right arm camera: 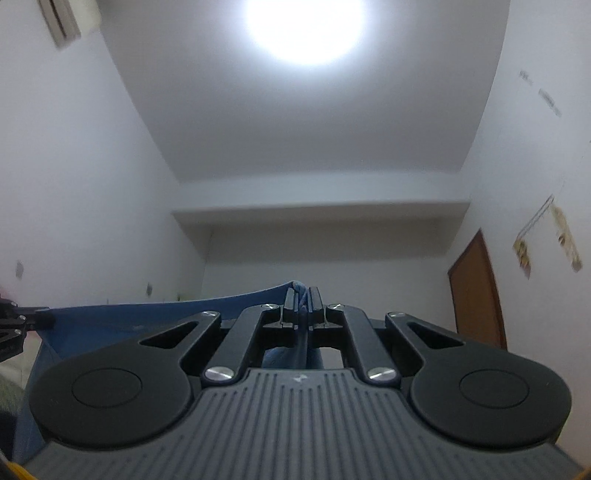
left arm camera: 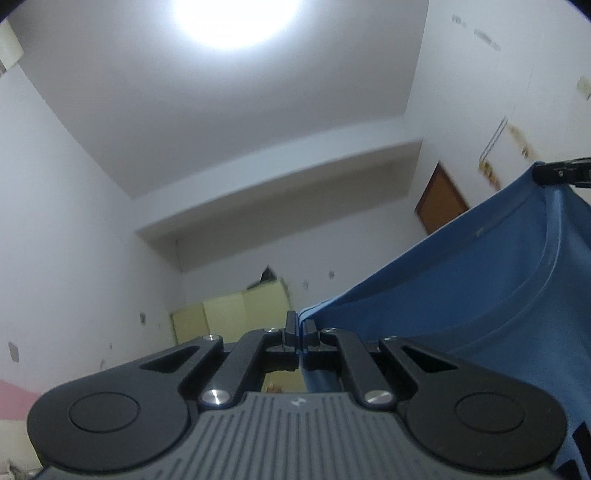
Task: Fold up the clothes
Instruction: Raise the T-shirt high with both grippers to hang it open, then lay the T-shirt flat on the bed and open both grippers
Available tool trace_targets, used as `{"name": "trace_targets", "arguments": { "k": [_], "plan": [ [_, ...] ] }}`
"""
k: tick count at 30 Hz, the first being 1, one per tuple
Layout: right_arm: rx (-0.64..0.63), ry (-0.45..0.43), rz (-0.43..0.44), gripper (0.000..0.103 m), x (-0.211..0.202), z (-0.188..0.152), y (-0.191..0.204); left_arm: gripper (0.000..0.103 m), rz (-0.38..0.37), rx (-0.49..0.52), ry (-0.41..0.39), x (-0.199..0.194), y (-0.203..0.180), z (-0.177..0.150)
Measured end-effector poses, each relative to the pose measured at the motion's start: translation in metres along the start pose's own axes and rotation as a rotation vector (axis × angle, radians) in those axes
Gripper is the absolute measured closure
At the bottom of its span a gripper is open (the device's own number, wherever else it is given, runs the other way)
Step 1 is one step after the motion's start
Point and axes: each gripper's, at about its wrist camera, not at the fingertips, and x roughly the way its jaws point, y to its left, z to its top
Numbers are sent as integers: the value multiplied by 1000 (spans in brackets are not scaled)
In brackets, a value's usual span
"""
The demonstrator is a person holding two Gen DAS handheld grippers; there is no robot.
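Pinching a corner of the blue garment (left arm camera: 480,295) at the lower centre of the left wrist view, the left gripper (left arm camera: 300,326) has its two black fingers drawn close together with the fabric's hem caught between them. From that pinch the cloth spreads up and to the right as a broad, taut sheet with a few long creases, filling the lower right of the frame. At its far top corner, near the right edge, the right gripper (left arm camera: 546,173) clamps the other end of the hem.

Seen from the right wrist camera, the right gripper (right arm camera: 303,295) is likewise clenched on the blue garment (right arm camera: 129,317), a small bunch of fabric poking up between the fingertips at centre frame. The cloth runs left from there in a nearly level stretched edge to the left gripper (right arm camera: 44,316), which grips it at the left edge of the frame; below that edge the fabric hangs down behind the near gripper body.

Farther off, both cameras tilt upward at white walls and a white ceiling with a bright round ceiling light (right arm camera: 304,26). A brown door (right arm camera: 476,291) stands at the right, pale yellow cabinets (left arm camera: 236,314) sit low in the left wrist view, and an air conditioner (right arm camera: 68,18) is mounted at the upper left of the right wrist view.
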Motion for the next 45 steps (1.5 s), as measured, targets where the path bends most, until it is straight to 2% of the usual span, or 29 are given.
{"name": "trace_targets", "arguments": {
  "k": [5, 9, 12, 13, 14, 15, 17, 18, 19, 21, 23, 25, 27, 29, 31, 34, 37, 39, 42, 45],
  "plan": [
    [-25, 126, 2, 101, 49, -75, 6, 100, 8, 32, 123, 58, -14, -74],
    [8, 317, 5, 100, 88, -163, 5, 99, -20, 27, 308, 100, -24, -152],
    [65, 511, 26, 100, 110, -243, 16, 91, -44, 18, 483, 125, -47, -220],
    [88, 584, 40, 98, 115, -271, 25, 79, -62, 1, 565, 133, -52, -248],
    [103, 665, 50, 98, 120, -299, 34, 63, -85, -27, 668, 141, -60, -274],
    [100, 764, 57, 96, 123, -330, 43, 57, -110, -72, 789, 126, -47, -299],
    [123, 961, 75, 89, 127, -385, 53, 53, -175, -162, 1003, 129, -58, -351],
    [158, 1061, 82, 77, 124, -409, 53, 53, -180, -216, 1072, 125, -60, -370],
    [189, 1131, 85, 68, 121, -423, 51, 53, -180, -254, 1100, 120, -60, -379],
    [244, 1163, 77, 68, 113, -413, 38, 52, -174, -299, 1085, 129, -52, -380],
    [298, 1194, 69, 66, 104, -404, 25, 41, -164, -338, 1068, 131, -35, -377],
    [353, 1225, 60, 56, 95, -395, 12, 37, -140, -367, 1036, 118, -12, -347],
    [408, 1255, 52, 52, 87, -385, -1, 33, -127, -383, 996, 124, 8, -326],
    [468, 1243, 56, 49, 72, -363, -16, 27, -121, -404, 974, 110, 28, -305],
    [505, 1218, 60, 46, 47, -334, -34, 26, -129, -435, 967, 92, 43, -292],
    [521, 1204, 63, 45, 1, -288, -54, 23, -174, -482, 992, 50, 65, -271],
    [560, 1188, 41, 45, -58, -258, -68, 20, -239, -569, 1044, -1, 75, -262],
    [611, 1201, 29, 45, -97, -251, -73, 20, -286, -640, 1096, -39, 77, -264],
    [661, 1245, 14, 45, -148, -248, -71, 24, -331, -693, 1159, -92, 74, -271],
    [715, 1280, 11, 45, -184, -252, -64, 41, -345, -731, 1178, -129, 70, -278]
  ]
}}
